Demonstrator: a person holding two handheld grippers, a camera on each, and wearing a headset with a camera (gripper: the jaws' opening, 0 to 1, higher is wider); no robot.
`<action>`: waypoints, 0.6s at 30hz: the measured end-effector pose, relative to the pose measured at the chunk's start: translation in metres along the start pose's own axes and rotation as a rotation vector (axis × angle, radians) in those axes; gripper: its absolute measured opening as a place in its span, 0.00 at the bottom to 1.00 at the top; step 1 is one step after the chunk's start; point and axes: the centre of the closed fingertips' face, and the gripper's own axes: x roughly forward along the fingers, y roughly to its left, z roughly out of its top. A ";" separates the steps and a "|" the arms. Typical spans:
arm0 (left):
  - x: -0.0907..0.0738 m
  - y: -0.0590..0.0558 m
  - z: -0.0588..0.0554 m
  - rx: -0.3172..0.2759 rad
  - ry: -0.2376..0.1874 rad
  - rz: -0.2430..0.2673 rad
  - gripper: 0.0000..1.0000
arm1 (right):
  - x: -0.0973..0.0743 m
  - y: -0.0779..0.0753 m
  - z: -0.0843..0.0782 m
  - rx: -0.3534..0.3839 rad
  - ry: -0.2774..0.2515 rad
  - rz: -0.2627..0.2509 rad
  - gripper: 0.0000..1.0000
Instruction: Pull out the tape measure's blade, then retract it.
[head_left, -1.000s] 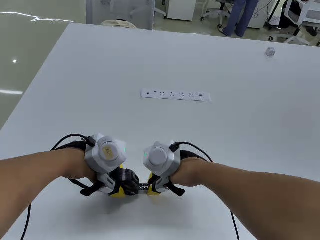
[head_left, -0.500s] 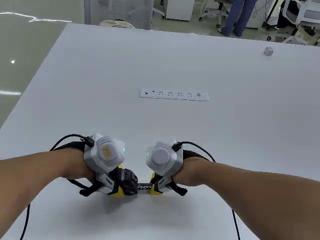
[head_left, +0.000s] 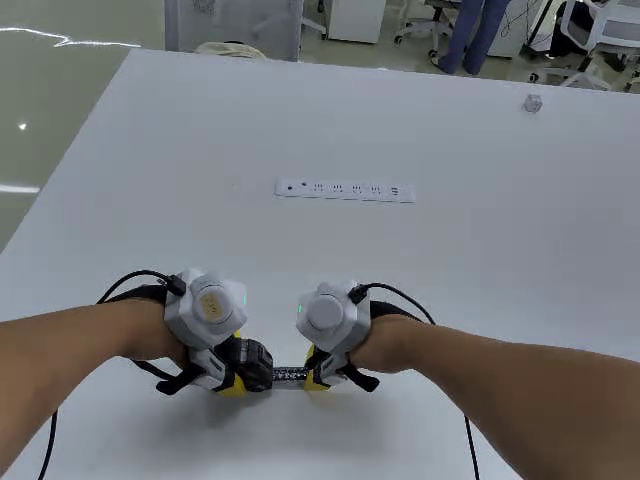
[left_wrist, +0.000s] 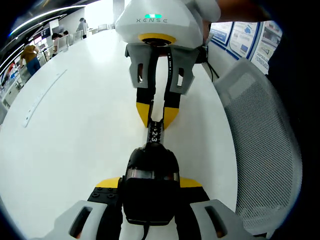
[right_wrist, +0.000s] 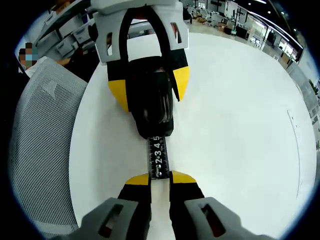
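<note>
Left gripper (left_wrist: 150, 184) clamps the tape measure (right_wrist: 150, 105), right gripper (right_wrist: 160, 179) pinches its blade (right_wrist: 158, 156), so I'd pull straight apart, case held level.

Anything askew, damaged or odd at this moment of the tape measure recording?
Nothing stands out. The left claw grips the black tape measure squarely. The right claw pinches the blade at its end. The short exposed stretch runs straight and unkinked between them, with its numbers readable.
</note>
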 end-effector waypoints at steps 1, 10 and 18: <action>0.000 0.000 0.000 0.000 0.000 0.000 0.37 | 0.000 0.000 0.000 -0.001 0.000 0.000 0.11; 0.000 0.000 0.000 -0.002 0.000 0.002 0.37 | -0.005 0.000 -0.006 0.002 0.001 0.001 0.11; 0.000 0.001 -0.001 -0.003 0.000 0.004 0.37 | -0.010 0.000 -0.011 0.004 0.005 0.001 0.11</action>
